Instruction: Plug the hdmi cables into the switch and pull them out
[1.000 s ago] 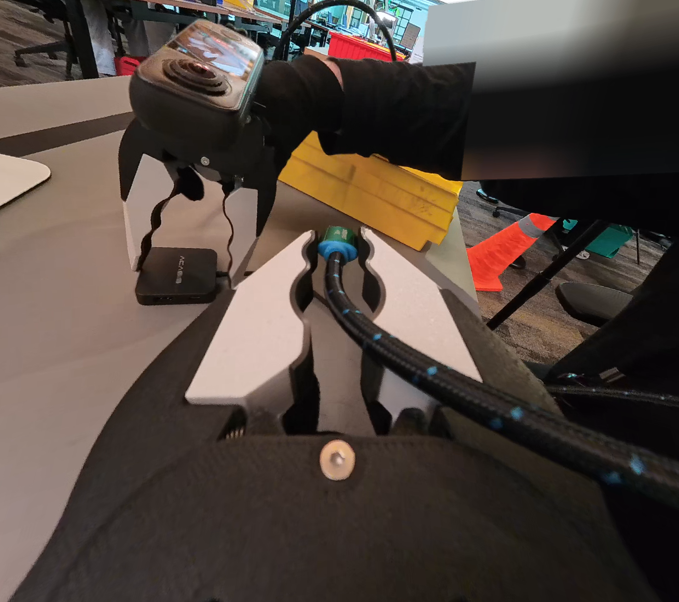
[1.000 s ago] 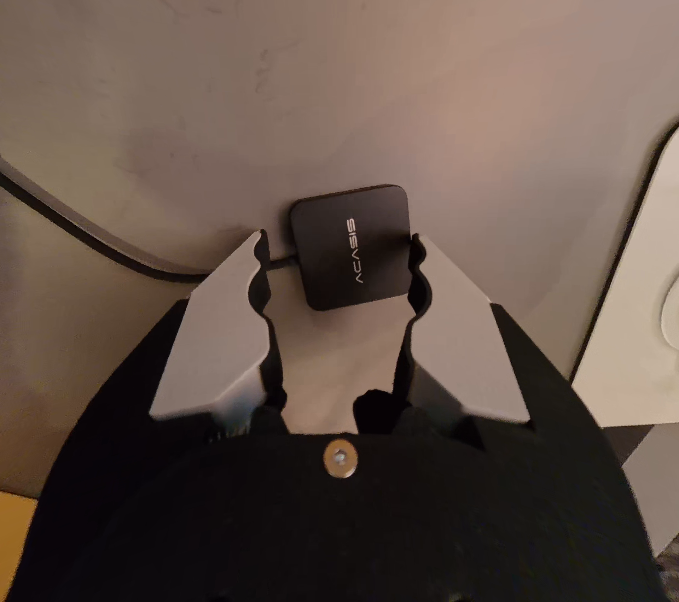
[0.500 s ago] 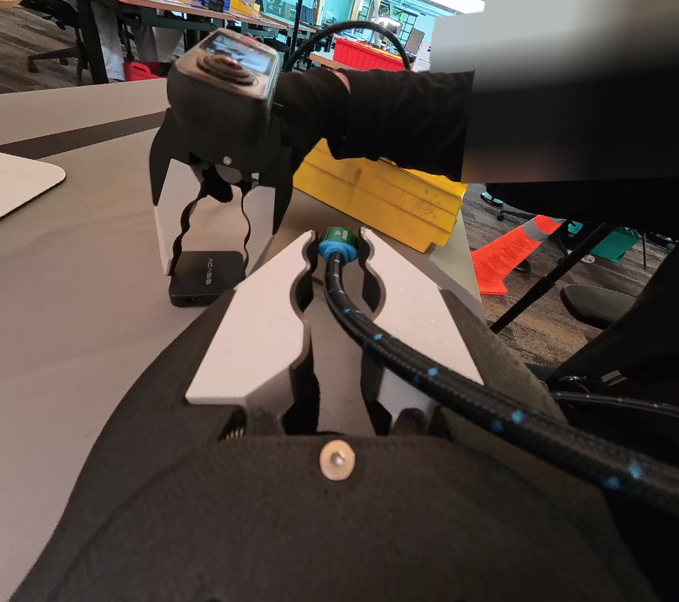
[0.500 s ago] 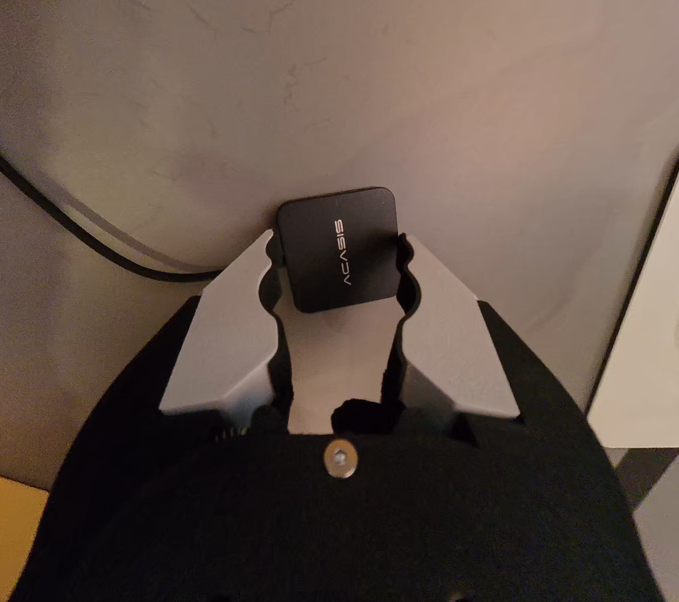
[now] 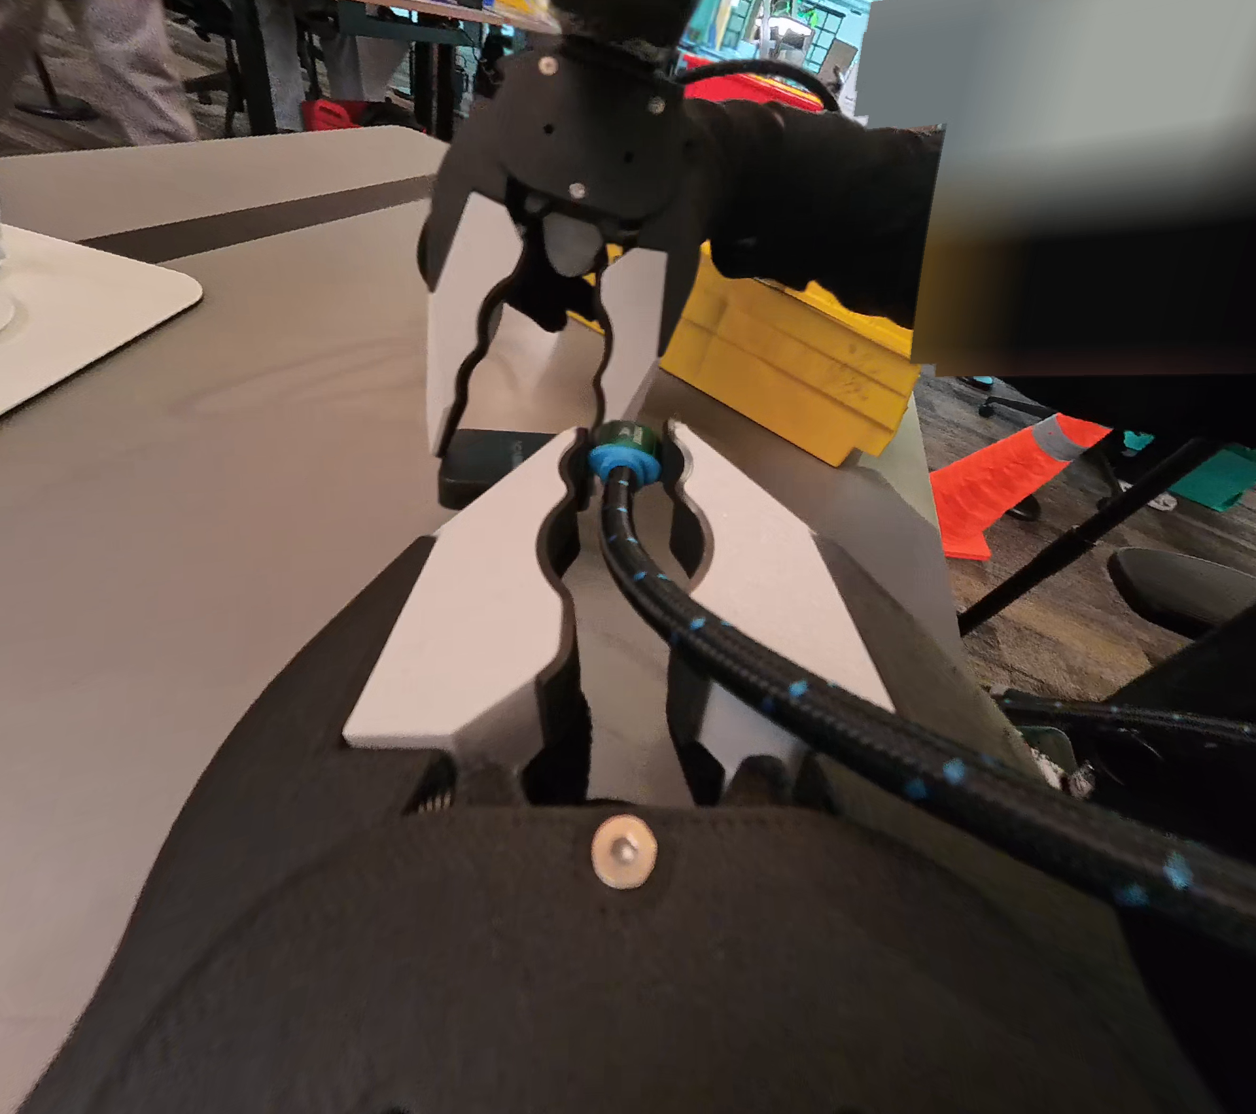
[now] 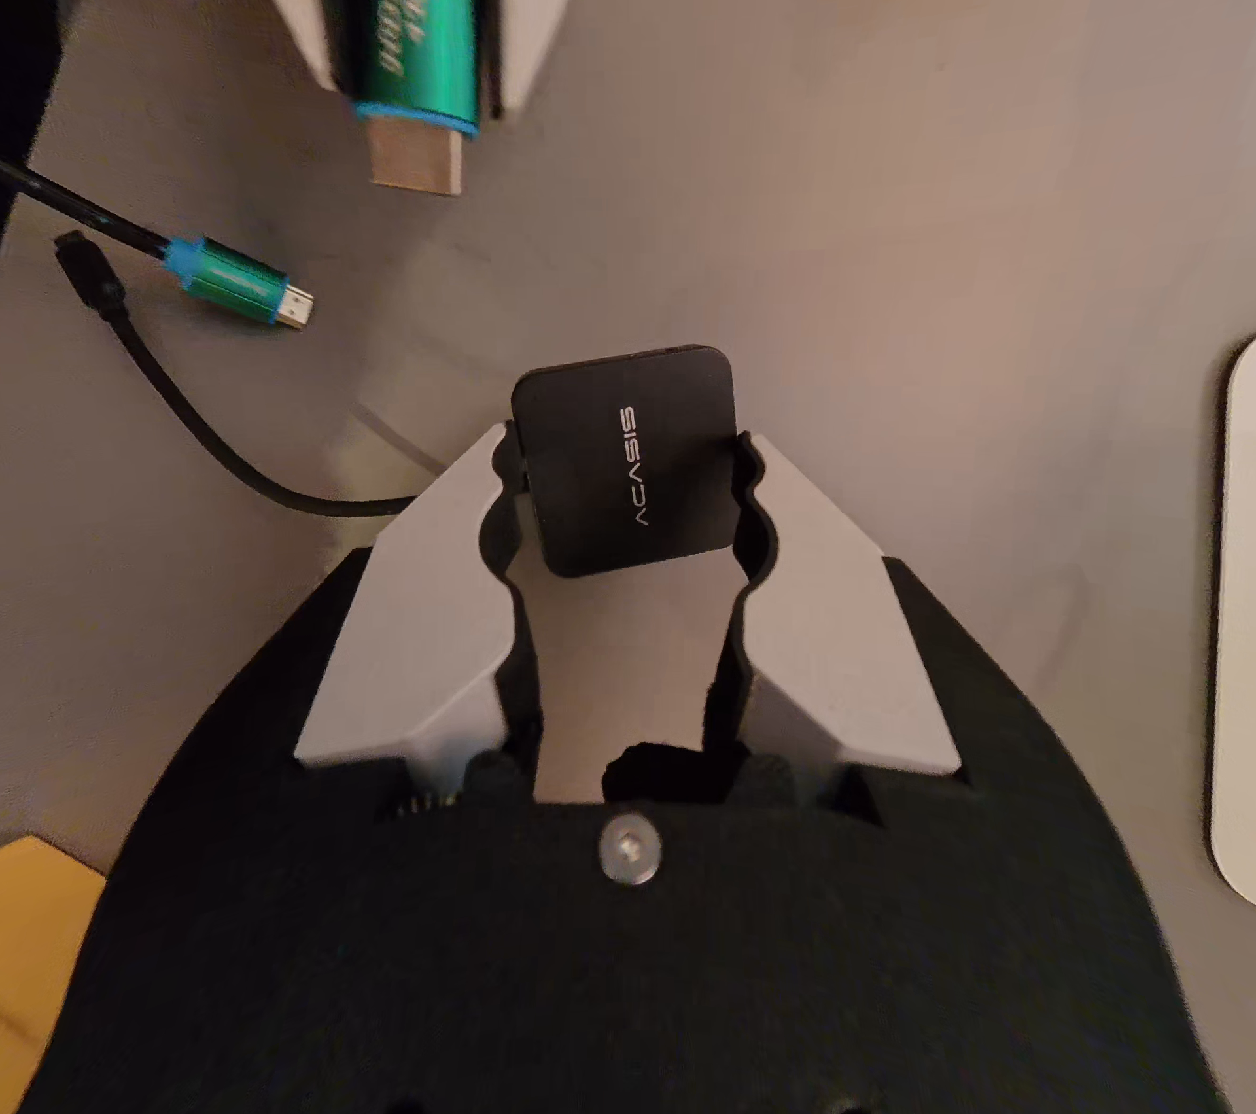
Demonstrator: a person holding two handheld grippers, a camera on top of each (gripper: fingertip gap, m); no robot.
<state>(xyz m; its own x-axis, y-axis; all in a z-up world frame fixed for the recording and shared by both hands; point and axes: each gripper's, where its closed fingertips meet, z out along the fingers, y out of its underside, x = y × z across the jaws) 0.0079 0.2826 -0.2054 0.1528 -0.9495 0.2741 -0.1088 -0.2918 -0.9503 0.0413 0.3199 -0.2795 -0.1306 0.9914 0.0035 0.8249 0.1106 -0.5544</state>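
My left gripper (image 5: 622,436) is shut on a green HDMI plug (image 5: 624,434) with a blue collar; its black braided cable (image 5: 781,660) trails off to the right. In the right wrist view this plug (image 6: 414,14) hangs at the top left, its metal tip pointing toward the black switch (image 6: 625,456) but apart from it. My right gripper (image 6: 625,439) points down, with its jaws closed against both sides of the switch on the grey table. It also shows in the left wrist view (image 5: 520,429), just ahead of the plug. A second green HDMI plug (image 6: 238,286) lies loose to the left.
A thin black cable (image 6: 204,436) runs left from the switch. A yellow bin (image 5: 781,347) stands behind the grippers near the table's right edge. A white flat base (image 5: 88,306) lies to the left; it also shows in the right wrist view (image 6: 1237,605). An orange cone (image 5: 1006,470) is on the floor. My right gripper is the nearer one to the white flat base (image 5: 88,306): about 25 cm, against 35 cm.
My right gripper has closed on the switch's sides. My left gripper has moved the plug nearer the switch, and it now shows in the right wrist view. The second plug came into view.
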